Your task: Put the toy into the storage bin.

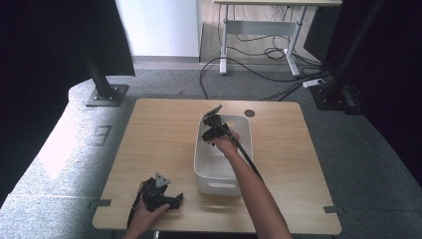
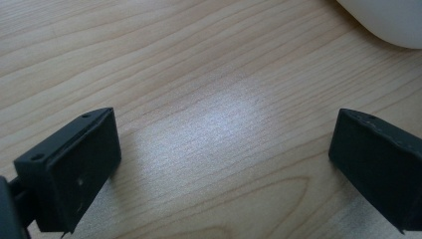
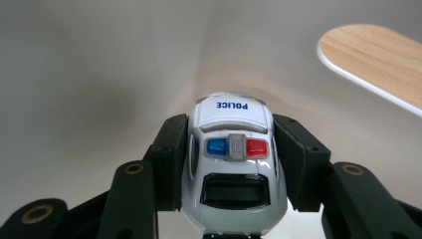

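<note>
Police car (image 3: 233, 164), a small white toy with a blue and a red light on its roof and the word POLICE on its bonnet, sits clamped between the two black jaws of the right gripper (image 3: 233, 167), whose pads press on the car's two sides; seen in the right gripper view, the car is inside the white bin, with smooth pale walls all round it and a strip of the table's wood showing past the rim at the upper right. Taking the scene from its biggest piece down: the wooden table (image 1: 159, 134) stands on grey carpet, its light grain bare across most of the top. The white bin (image 1: 219, 185), a rounded rectangular tub with a handle slot in its near wall, stands a little right of the table's middle. The person's right forearm reaches over the bin's near wall, and the right gripper (image 1: 215, 130) is held down inside the tub toward its far end, its black cable trailing back along the arm. The left gripper (image 1: 166, 198) rests on the table near the front edge, left of the bin and apart from it, in the person's left hand (image 1: 145, 214). In the left gripper view its jaws stand wide apart over bare wood, with a corner of the bin (image 2: 393, 22) at the upper right.
</note>
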`<state>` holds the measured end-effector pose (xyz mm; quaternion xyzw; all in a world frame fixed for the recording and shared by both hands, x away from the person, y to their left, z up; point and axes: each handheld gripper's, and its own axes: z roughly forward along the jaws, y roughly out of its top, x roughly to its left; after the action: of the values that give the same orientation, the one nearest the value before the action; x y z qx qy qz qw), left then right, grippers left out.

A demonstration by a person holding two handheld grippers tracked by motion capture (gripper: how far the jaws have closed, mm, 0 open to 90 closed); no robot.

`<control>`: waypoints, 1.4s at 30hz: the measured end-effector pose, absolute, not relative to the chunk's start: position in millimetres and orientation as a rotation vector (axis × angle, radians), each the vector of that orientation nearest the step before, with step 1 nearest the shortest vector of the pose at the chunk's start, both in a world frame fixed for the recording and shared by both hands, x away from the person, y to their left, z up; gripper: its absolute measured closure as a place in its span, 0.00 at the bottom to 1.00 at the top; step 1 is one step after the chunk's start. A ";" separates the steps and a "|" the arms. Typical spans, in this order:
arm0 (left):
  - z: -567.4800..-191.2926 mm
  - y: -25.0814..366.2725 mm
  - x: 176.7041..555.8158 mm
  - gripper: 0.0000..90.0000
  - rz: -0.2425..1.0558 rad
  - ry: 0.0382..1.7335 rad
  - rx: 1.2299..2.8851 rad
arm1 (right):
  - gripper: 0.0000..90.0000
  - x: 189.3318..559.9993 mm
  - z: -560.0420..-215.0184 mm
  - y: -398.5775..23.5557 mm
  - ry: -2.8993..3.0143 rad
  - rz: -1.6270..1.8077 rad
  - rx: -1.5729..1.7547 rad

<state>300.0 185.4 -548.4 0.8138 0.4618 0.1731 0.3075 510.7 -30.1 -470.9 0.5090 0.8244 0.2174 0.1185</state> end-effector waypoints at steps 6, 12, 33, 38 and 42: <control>-548.5 185.4 299.9 0.00 0.459 1.222 2.150 | 0.56 511.9 -475.9 -29.9 2.430 0.609 1.492; -548.5 185.4 299.6 0.00 0.459 1.225 2.149 | 0.56 511.1 -481.7 -28.2 2.455 0.562 1.477; -548.6 185.8 298.8 0.00 0.460 1.226 2.148 | 0.56 513.5 -494.1 -28.6 2.485 0.507 1.511; -548.6 185.8 298.8 0.00 0.460 1.226 2.148 | 0.56 513.9 -497.3 -27.7 2.500 0.476 1.521; -548.6 185.8 298.8 0.00 0.460 1.227 2.148 | 0.55 513.6 -498.7 -25.3 2.506 0.466 1.517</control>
<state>298.8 185.8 -548.6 0.8123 0.4639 0.1739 0.3077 513.6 -25.3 -498.7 0.5095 0.8416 0.1564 0.0875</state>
